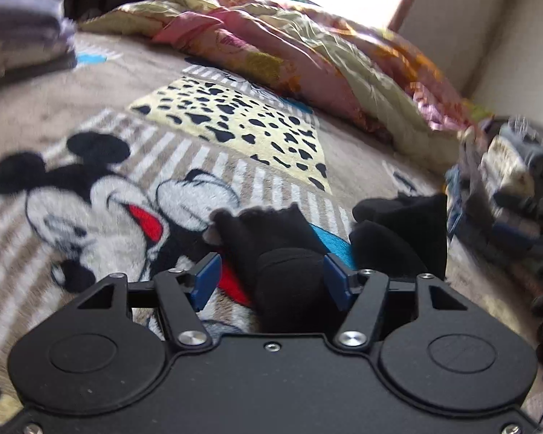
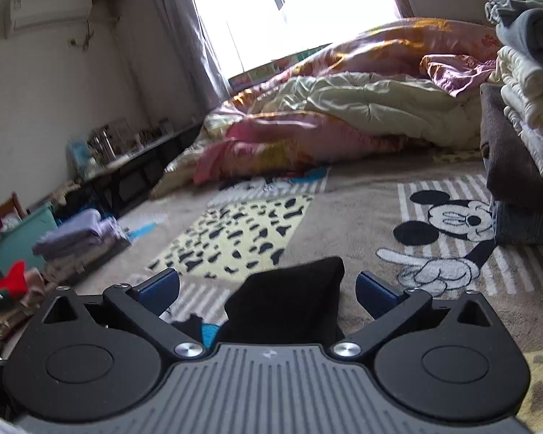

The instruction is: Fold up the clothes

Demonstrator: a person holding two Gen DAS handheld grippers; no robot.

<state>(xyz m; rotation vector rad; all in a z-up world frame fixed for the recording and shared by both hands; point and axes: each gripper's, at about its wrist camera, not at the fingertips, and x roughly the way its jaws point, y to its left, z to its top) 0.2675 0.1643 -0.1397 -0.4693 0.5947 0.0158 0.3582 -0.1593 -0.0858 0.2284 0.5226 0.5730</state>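
- A beige plush blanket printed with cartoon mice, grey-white stripes and a yellow black-spotted panel covers the whole working surface in both wrist views.
- A crumpled quilt in pink, cream and orange lies heaped along the blanket's far edge, below a bright window.
- A tall stack of folded laundry, cream and grey over dark brown and blue, stands at the right edge of the right wrist view; a lower lilac folded pile sits at the left, near a teal bin.
- The black garment, with a frilled edge, lies on the blanket over the mouse print, a rolled part of it reaching between the fingers of the left gripper; more black cloth is bunched just to its right.
- The left gripper's blue pads stand apart, one on each side of the black cloth; the right-side pad appears to touch it, the left-side one does not.
- The right gripper is spread wide, its blue pads clear of a raised fold of black cloth sitting between them.
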